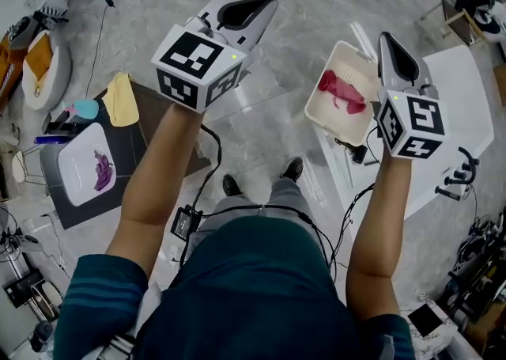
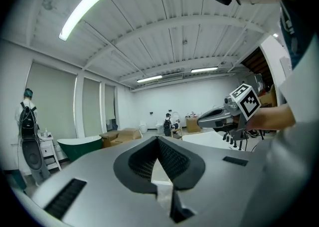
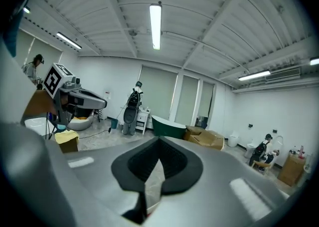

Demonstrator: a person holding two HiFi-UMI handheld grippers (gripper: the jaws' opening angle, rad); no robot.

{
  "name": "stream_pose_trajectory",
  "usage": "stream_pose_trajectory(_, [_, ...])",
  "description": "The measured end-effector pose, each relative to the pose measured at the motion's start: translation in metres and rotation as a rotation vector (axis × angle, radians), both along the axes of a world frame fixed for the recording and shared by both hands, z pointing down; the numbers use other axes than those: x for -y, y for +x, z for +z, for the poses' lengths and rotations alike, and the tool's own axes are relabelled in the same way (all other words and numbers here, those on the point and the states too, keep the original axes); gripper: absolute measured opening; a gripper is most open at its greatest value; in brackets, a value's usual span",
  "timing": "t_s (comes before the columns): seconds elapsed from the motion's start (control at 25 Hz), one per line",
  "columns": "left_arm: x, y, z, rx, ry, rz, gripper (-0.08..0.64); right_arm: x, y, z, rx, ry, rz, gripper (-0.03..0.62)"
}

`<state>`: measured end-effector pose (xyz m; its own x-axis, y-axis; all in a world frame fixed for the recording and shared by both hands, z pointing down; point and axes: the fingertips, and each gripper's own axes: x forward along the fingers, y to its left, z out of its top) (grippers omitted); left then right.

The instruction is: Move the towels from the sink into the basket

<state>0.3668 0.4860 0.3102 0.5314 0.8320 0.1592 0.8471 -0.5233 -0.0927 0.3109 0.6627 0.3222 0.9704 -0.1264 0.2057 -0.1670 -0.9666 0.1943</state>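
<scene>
- The left gripper point(image 2: 158, 140) has its jaws pressed together with nothing between them. It is held up high, far above the towels.
- The right gripper point(image 3: 159, 143) is the same: jaws together, nothing in them, up high and pointing out into the room.
- The purple towel point(image 1: 103, 170) lies in the white sink point(image 1: 77, 184), down on the person's left. It is scrunched into a small, long lump near the middle of the sink.
- It looks soft, light and floppy, so I think it will sag and dangle when it is lifted. It will not break. I cannot tell if it is wet.
- The best place to pinch it is likely the puffy fold on top, in the middle of the lump. A grip there should catch plenty of cloth and not just a thin edge.
- A yellow cloth point(image 1: 121, 99) lies just beside the sink, at the edge of the dark bench point(image 1: 162, 109). It is not in the sink.
- A red towel point(image 1: 341, 91) sits bunched up in the white basket point(image 1: 316, 113), on the person's right, well apart from the sink.
- So the red towel looks done, and the purple one is left to move.
</scene>
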Motion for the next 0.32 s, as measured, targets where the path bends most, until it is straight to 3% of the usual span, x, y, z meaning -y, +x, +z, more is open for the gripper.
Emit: stream_pose_trajectory(0.32, [0.118,-0.021,-0.038,-0.032,-0.058,-0.055,0.006,0.123,-0.014,-0.043,-0.038,-0.048,-0.092,0.008])
